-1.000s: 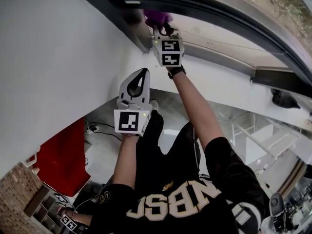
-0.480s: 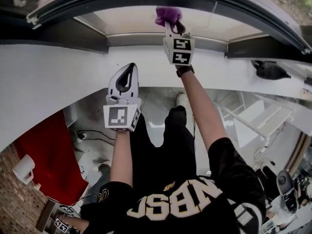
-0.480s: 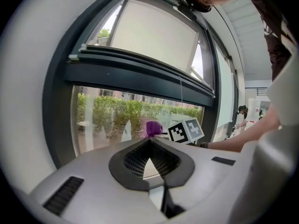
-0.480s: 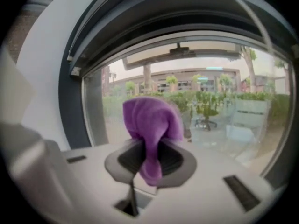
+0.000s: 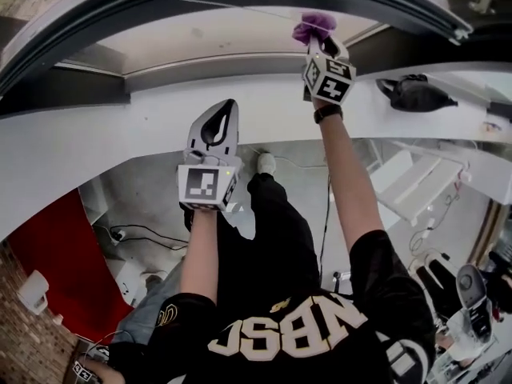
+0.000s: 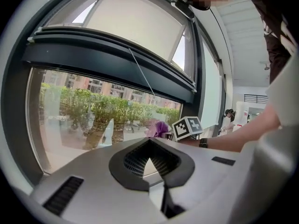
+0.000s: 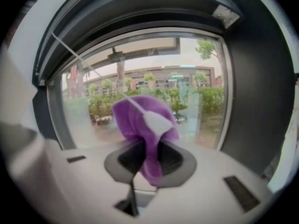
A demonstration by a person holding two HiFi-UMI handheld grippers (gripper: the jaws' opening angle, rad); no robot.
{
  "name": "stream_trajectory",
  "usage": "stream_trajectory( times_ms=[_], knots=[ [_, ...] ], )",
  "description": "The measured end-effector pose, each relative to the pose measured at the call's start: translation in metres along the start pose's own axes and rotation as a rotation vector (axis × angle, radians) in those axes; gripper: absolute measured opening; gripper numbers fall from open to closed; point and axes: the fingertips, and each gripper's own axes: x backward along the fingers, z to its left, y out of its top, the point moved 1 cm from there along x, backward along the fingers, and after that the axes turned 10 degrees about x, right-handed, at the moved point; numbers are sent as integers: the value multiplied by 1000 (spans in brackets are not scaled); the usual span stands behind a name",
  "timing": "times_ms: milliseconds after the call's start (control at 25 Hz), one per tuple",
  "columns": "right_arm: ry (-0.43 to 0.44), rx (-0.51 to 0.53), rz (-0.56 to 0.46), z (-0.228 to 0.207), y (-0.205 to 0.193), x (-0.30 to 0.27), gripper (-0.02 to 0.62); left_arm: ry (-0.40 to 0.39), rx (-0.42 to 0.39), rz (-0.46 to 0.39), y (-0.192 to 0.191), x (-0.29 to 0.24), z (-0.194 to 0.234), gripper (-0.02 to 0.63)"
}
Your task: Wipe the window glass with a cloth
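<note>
The purple cloth [image 5: 314,27] is bunched against the window glass [image 5: 200,37] at the top of the head view. My right gripper [image 5: 318,40] is shut on it, arm stretched up. In the right gripper view the cloth [image 7: 140,125] fills the shut jaws of the right gripper [image 7: 149,146], near the glass [image 7: 194,101] and the dark right frame [image 7: 254,101]. My left gripper [image 5: 226,112] hangs lower left, off the glass, shut and empty. The left gripper [image 6: 149,143] looks along the pane [image 6: 88,118] toward the cloth [image 6: 161,127].
A white cord pull [image 7: 159,122] dangles in front of the cloth. A rolled blind [image 6: 135,22] hangs above the pane. A black bag [image 5: 412,93] lies on the white sill [image 5: 120,138] at right. A red object [image 5: 72,254] stands lower left.
My right gripper has carried the cloth rightward along the glass, close to the right frame. The cord pull now hangs in front of the cloth. The left gripper stays shut and empty.
</note>
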Motion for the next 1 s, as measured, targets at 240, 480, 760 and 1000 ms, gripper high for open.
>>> stream_trajectory(
  times_ms=[240, 480, 760, 1000],
  knots=[
    [-148, -62, 35, -84, -15, 7, 72, -37, 13, 2, -8, -34, -38, 18],
    [-102, -92, 53, -52, -18, 12, 72, -31, 20, 6, -7, -19, -25, 18],
    [219, 141, 52, 160, -20, 15, 72, 78, 6, -9, 16, 37, 91, 18],
    [421, 141, 0, 363, 5, 8, 73, 165, -5, 15, 32, 113, 197, 18]
  ],
)
